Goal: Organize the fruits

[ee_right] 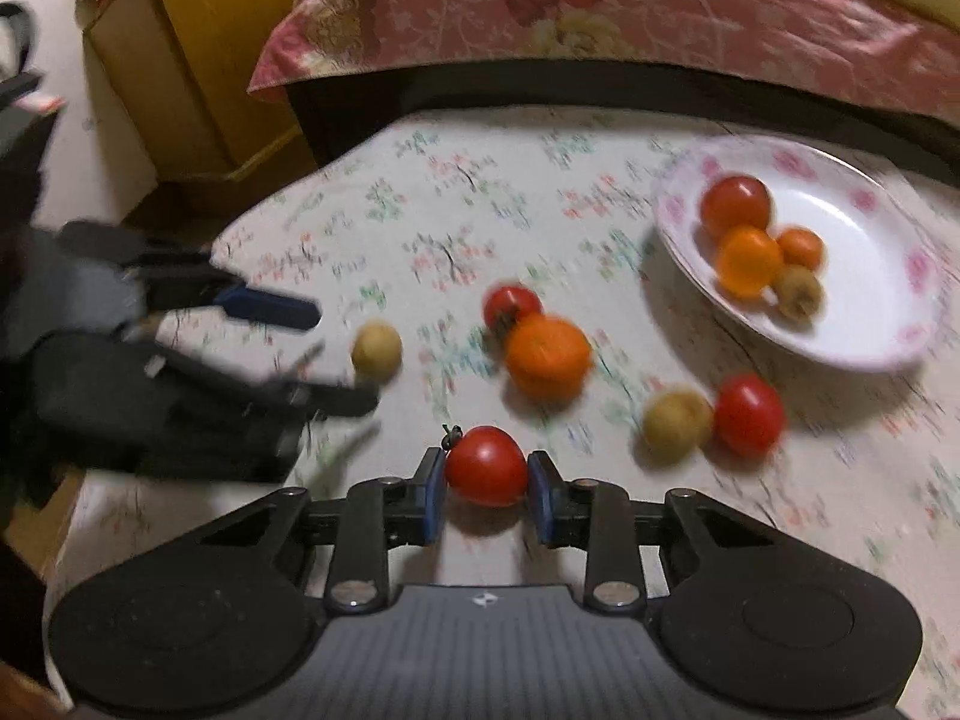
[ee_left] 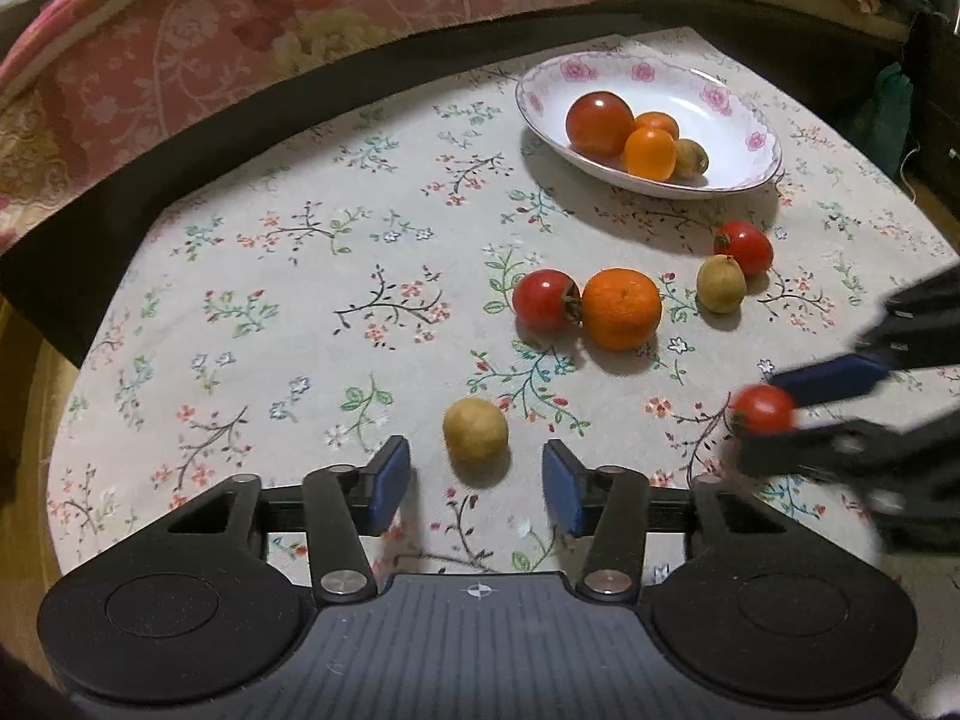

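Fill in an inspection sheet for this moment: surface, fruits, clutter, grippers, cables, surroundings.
Surface: floral tablecloth on a table.
Job's things: white flower-rimmed dish holds four fruits; six lie loose, including a large orange mandarin.
Clutter: nothing seen.
Grippers: left gripper open, small yellow-brown fruit just beyond its pads; right gripper shut on a small red tomato.
Cables: nothing seen.
Surroundings: pink floral bedding, cardboard box.
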`<action>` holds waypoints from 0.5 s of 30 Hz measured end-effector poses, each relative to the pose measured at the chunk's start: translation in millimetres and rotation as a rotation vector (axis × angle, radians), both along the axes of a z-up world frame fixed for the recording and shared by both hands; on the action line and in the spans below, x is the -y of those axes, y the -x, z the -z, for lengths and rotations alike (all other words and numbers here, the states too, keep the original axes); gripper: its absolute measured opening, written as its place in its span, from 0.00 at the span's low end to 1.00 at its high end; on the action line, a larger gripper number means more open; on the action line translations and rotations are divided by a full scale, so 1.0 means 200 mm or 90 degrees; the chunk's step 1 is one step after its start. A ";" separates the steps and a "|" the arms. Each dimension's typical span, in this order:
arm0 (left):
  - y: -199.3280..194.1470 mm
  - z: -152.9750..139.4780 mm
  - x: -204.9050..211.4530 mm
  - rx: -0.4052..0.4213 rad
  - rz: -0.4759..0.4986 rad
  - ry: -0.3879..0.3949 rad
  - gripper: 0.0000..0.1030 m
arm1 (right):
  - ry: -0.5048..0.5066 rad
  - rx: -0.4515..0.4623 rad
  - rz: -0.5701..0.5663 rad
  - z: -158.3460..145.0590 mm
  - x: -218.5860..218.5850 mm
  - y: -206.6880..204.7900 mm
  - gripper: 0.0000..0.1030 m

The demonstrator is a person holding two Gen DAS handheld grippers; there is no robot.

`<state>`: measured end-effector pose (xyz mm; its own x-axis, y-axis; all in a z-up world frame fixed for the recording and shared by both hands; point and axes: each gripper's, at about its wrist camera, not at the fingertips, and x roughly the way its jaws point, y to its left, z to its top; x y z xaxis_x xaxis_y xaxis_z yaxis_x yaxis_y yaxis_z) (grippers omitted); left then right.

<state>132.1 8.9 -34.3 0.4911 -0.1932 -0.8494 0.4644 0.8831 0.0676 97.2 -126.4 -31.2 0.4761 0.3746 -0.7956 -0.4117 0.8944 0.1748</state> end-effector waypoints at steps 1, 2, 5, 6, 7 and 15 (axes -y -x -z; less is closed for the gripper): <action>-0.01 0.00 0.01 0.001 -0.003 -0.002 0.52 | 0.004 -0.004 0.003 -0.01 0.03 0.03 0.29; -0.01 0.00 0.01 0.002 -0.007 0.001 0.51 | 0.005 -0.010 0.008 -0.02 0.05 0.05 0.29; -0.04 0.00 0.03 0.004 -0.024 -0.002 0.38 | 0.001 -0.012 0.024 -0.05 0.10 0.10 0.29; -0.04 0.00 0.03 0.006 -0.028 -0.002 0.33 | 0.002 -0.006 0.027 -0.06 0.11 0.10 0.29; -0.05 0.00 0.03 0.004 -0.027 0.001 0.30 | 0.004 -0.001 0.030 -0.06 0.12 0.11 0.29; 0.04 -0.06 0.06 0.000 -0.002 0.016 0.30 | 0.031 0.003 0.050 0.02 0.19 0.08 0.29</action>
